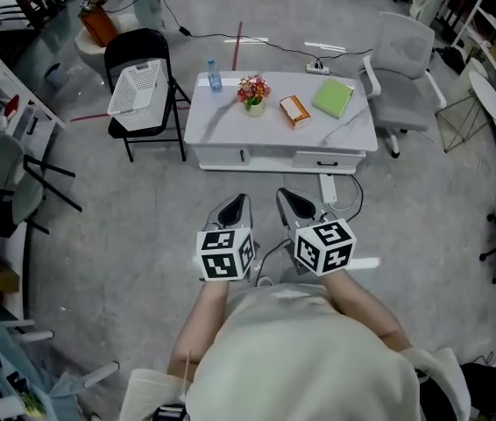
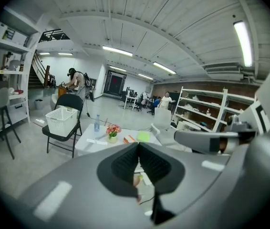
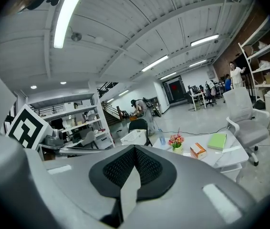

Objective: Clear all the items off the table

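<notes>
step: judged not begun. table (image 1: 230, 134) at 12 o'clock, well apart from person. left gripper (image 1: 241, 200), right gripper (image 1: 285, 195): jaws closed, nothing held. on table: bottle (image 1: 215, 75) at 10 o'clock, flower pot (image 1: 253, 93), box (image 1: 294, 110) centre, green book (image 1: 333, 98) at 2 o'clock. basket (image 1: 134, 88) on chair (image 1: 143, 46), 9 o'clock of table, looks empty. next: approach, open jaws, take item.

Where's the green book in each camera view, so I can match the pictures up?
Head view: green book, upper part of the picture, right of centre.
Left gripper view: green book, just right of centre, small.
Right gripper view: green book, right of centre, below mid-height.
Shared landmark: the flower pot, left of the book in all three.
</notes>
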`<state>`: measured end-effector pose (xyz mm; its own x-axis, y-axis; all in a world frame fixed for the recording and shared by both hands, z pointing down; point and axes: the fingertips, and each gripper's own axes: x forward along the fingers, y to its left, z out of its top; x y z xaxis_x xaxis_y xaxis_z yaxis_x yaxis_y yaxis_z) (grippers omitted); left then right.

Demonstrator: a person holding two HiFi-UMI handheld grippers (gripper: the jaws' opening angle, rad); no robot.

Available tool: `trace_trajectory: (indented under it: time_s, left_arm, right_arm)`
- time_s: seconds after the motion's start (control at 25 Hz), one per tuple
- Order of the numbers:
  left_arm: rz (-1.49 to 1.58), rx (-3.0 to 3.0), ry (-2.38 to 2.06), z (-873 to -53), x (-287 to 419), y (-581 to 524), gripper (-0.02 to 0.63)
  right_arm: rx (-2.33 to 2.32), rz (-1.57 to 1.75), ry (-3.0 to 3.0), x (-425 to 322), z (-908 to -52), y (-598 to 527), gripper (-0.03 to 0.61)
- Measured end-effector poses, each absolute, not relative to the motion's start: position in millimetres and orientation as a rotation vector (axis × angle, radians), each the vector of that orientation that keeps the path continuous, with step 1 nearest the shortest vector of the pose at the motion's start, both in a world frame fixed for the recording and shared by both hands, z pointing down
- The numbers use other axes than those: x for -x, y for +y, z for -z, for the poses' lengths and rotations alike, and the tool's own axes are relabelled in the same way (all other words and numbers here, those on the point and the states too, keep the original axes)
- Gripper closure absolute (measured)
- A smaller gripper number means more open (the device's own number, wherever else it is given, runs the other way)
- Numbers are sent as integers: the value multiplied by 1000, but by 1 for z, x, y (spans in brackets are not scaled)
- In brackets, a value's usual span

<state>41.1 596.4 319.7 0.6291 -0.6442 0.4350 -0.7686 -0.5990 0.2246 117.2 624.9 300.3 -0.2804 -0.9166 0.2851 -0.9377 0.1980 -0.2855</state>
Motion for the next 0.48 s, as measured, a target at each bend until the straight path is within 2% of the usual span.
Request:
trace_trajectory:
  time_s: [0.48]
  left_arm:
    - [-455,-2419,-1163,-338,-44,560,604]
  right_arm:
    - [-1802,-641,-2404,-121,-314,583,580]
